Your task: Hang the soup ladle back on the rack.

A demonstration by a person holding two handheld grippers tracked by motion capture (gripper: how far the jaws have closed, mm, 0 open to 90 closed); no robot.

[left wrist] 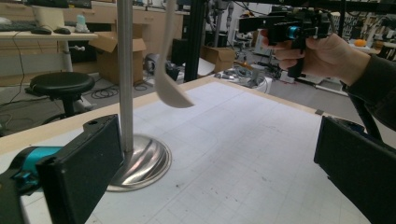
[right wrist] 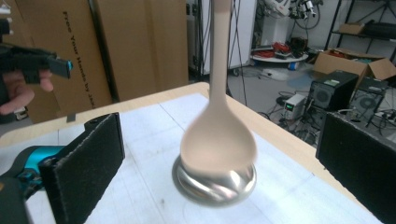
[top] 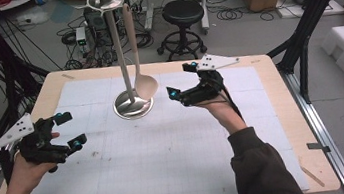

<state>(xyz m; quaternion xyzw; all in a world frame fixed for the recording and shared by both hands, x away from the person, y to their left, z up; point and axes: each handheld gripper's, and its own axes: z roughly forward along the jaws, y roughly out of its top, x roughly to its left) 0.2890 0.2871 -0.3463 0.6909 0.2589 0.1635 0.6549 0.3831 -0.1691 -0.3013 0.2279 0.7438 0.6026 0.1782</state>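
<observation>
Over the table [top: 265,130], the right gripper [top: 182,80], jaws wide, is leaving the spoon [top: 145,84] hanging ahead; next, clear off.

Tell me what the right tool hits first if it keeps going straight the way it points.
Most likely the hanging spoon, centred between the open right tool jaws; the stand's base lies just behind, though depth is unclear.

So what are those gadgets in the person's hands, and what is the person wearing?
Each hand grips a black two-jaw gripper, left gripper and right gripper, with teal accents near the jaws, flat black pads and a pale grey three-cornered plate on top. The sleeves are dark.
</observation>
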